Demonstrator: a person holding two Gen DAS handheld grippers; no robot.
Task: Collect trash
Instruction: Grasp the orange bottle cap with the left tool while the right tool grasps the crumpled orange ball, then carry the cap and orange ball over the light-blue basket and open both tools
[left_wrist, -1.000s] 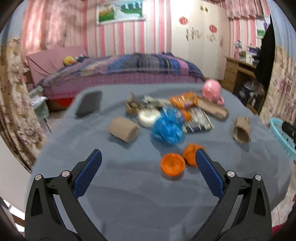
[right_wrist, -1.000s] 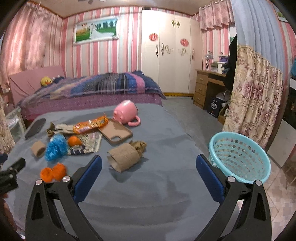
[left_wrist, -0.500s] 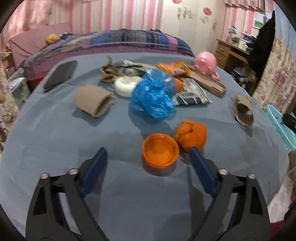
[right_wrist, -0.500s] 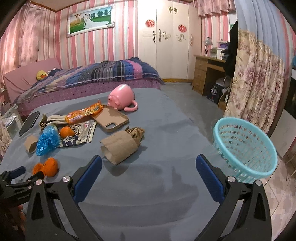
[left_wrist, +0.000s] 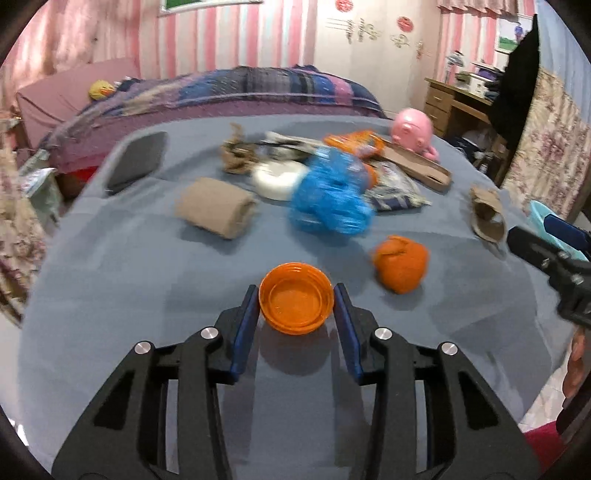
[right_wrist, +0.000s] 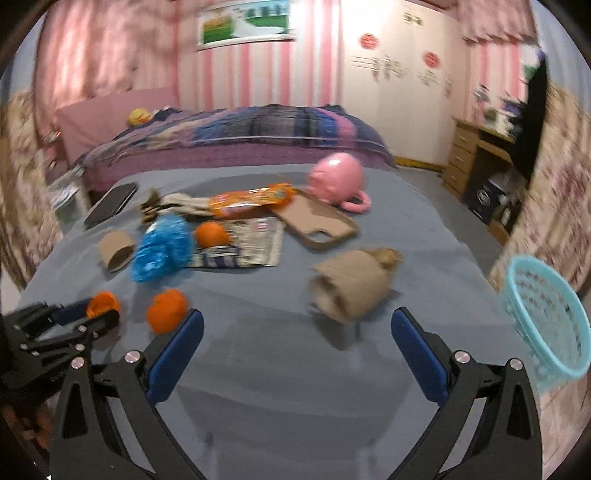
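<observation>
The left gripper (left_wrist: 296, 301), its jaws just closing, brackets the orange lid (left_wrist: 295, 297) on the grey desk (left_wrist: 147, 295) for pickup; the right gripper (right_wrist: 297, 334) hangs released near the basket (right_wrist: 550, 325).

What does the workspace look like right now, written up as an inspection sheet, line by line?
Surface: grey-blue cloth-covered table, wrinkled.
Job's things: orange round plastic lid between the left jaws; crumpled orange wrapper beside it; crumpled blue plastic bag; two brown cardboard tubes; turquoise mesh basket off the table's right edge.
Clutter: pink pig-shaped mug, tan phone case, black flat phone, orange snack packet.
Grippers: left gripper jaws have just been closing around the lid, contact unclear; right gripper open, nothing between its jaws.
Cables: nothing seen.
Surroundings: bed with plaid quilt, white wardrobe.
</observation>
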